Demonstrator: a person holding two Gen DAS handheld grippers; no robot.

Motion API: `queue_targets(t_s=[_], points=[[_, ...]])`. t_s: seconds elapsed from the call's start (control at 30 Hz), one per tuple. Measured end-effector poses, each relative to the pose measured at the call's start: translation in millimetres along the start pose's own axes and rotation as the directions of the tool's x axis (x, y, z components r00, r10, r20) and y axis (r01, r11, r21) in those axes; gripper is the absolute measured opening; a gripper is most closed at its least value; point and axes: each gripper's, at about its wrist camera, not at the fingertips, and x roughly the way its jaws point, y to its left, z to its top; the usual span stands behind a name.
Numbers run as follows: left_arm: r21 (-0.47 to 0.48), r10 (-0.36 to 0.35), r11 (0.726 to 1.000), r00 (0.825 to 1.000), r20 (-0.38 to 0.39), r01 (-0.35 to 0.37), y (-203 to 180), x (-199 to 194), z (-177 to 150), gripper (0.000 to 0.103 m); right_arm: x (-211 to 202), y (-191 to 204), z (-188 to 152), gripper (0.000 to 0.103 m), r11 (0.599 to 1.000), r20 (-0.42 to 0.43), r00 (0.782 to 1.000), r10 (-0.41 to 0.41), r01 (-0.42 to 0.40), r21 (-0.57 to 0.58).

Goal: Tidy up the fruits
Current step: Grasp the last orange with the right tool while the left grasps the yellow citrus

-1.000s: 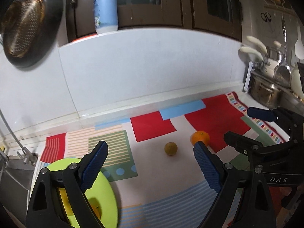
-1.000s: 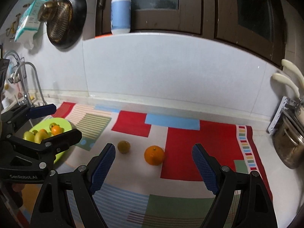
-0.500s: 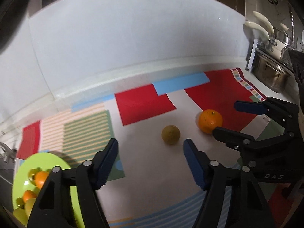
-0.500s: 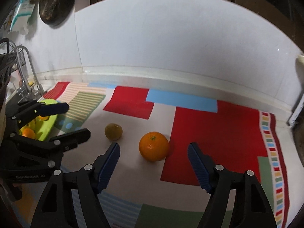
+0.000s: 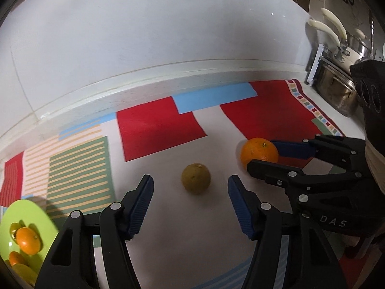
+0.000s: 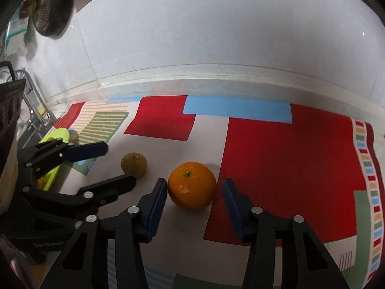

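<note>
Both grippers are pointing down over the patterned mat [image 6: 288,168], each framing its own fruit. Across the mat's red, blue and striped blocks, the right gripper [image 6: 195,192] is closing its jaws, with the orange [image 6: 191,189] lying between the blue pads [image 6: 156,207]; the left pad seems almost at the peel (a thin gap, or none, I cannot tell), while the right pad is standing clearly off it. Just beside it, the left gripper [image 5: 190,192] is also closing, its jaws apart and the greenish-brown fruit [image 5: 196,178] lying just ahead of the pad tips, untouched. These two fruits are sitting near each other on a pale patch of the mat, apart. Over at the mat's left end, a lime-green plate [image 5: 28,214] is holding small oranges [image 5: 28,240] and yellow fruit. Against the right wall, a steel pot [image 5: 336,91] is standing under cream-handled utensils [image 5: 324,27].
</note>
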Motion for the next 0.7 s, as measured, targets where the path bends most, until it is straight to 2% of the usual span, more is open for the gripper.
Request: queue_targets(t_s=[0.1,0.33,0.47,0.57,0.7], points=[[-0.001,-0.006,1.000,1.000,-0.005,0.006,-2,5,3,0.062,-1,-3,-2,0.043,1.000,0.007,1.000,-0.021,0.021,0.015],[0.008,0.000,1.000,0.999,-0.033,0.000,-7,16,9,0.053,-11,-10,-6,0.043,0.997,0.027,0.997,-0.066,0.065,0.040],[0.032,-0.001,0.999,0.999,-0.051,0.002,-12,21,9,0.040,-18,-12,-7,0.043,0.995,0.037,0.995,-0.088,0.086,0.048],[0.046,0.006,0.999,0.999,-0.037,-0.005,-15,19,10,0.031,-22,-12,-9,0.043,0.994,0.041,0.995,-0.096,0.094,0.051],[0.038,-0.010,0.999,0.999,-0.037,0.012,-14,15,10,0.028,-28,-11,-11,0.043,0.993,0.049,0.993,-0.110,0.107,0.058]])
